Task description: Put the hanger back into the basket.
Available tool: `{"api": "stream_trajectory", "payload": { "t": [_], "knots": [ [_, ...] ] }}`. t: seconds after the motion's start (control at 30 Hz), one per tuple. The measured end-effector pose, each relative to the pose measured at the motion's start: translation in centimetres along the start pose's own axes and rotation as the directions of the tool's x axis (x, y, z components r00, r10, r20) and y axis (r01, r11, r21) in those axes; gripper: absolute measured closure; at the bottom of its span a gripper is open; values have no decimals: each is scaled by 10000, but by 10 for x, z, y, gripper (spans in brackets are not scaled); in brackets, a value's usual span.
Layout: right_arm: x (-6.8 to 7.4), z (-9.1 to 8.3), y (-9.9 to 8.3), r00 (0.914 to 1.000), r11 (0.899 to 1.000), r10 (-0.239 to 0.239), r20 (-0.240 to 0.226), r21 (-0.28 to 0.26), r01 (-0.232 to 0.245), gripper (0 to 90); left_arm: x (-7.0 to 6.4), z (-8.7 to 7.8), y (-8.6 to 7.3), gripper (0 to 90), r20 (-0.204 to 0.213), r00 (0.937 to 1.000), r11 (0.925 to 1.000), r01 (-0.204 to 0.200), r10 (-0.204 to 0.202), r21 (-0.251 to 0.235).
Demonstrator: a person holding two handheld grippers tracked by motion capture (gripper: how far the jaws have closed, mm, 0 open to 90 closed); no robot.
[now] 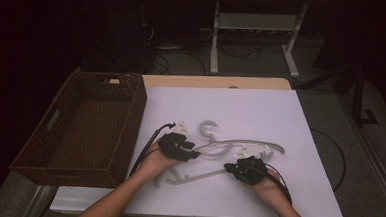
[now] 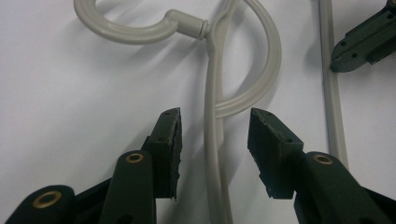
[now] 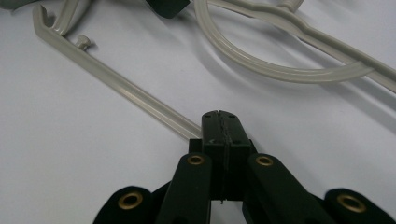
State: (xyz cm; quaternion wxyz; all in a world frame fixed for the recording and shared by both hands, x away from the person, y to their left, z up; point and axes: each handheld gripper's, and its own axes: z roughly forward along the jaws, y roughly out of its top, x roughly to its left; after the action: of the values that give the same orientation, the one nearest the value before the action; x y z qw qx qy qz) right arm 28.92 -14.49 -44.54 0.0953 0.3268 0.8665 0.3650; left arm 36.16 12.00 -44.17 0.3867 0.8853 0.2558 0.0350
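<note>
A pale grey plastic hanger [image 1: 239,143] lies flat on the white table top [image 1: 241,108]. Its hook [image 2: 126,32] points away and its thin bottom bar [image 3: 116,84] runs toward the near side. My left gripper [image 2: 215,140] is open, one jaw on each side of the hanger's arm [image 2: 214,93], not touching it. In the high view the left gripper [image 1: 196,156] sits at the hanger's left part. My right gripper [image 3: 220,122] is shut, its tips down against the bottom bar, with nothing visible between the jaws. From above, the right gripper [image 1: 226,166] is at the bar's right end.
A dark brown woven basket [image 1: 141,111] stands at the table's left side. Its inside looks bare. Cables trail from both grippers over the near edge. A white desk frame [image 1: 255,21] stands on the floor beyond the table.
</note>
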Motion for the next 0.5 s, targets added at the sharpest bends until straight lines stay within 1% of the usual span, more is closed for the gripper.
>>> {"api": "stream_trajectory", "payload": {
  "t": [0.13, 0.17, 0.23, 0.27, 0.33, 0.43, 0.5],
  "knots": [
    [0, 0, 0, 10000, 10000, 5, 13, 12, -5, 895, 1, 3, 0, 580, 0, 10000, 9999, 7, -7, 100],
    [0, 0, 0, 10000, 10000, 9, 9, 22, -9, 895, 2, 4, -1, 592, -46, 9999, 9995, -95, 97, 301],
    [0, 0, 0, 10000, 10000, 10, 10, 23, -10, 895, 1, 5, 0, 598, -59, 10000, 9998, -24, 25, 204],
    [0, 0, 0, 10000, 10000, 50, 6, 31, -50, 895, 1, 5, 0, 618, -107, 9999, 9997, -85, 88, 242],
    [0, 0, 0, 10000, 10000, 72, 11, 31, -72, 896, 1, 5, 0, 629, -111, 9998, 9995, -144, 147, 282],
    [0, 0, -1, 10000, 10000, 83, 13, 32, -83, 896, 1, 5, 0, 687, -58, 9998, 9993, -175, 177, 333],
    [0, 0, -1, 10000, 10000, 89, 17, 28, -89, 896, 0, 5, 1, 744, -24, 9997, 9991, -223, 224, 373]
  ]
}}
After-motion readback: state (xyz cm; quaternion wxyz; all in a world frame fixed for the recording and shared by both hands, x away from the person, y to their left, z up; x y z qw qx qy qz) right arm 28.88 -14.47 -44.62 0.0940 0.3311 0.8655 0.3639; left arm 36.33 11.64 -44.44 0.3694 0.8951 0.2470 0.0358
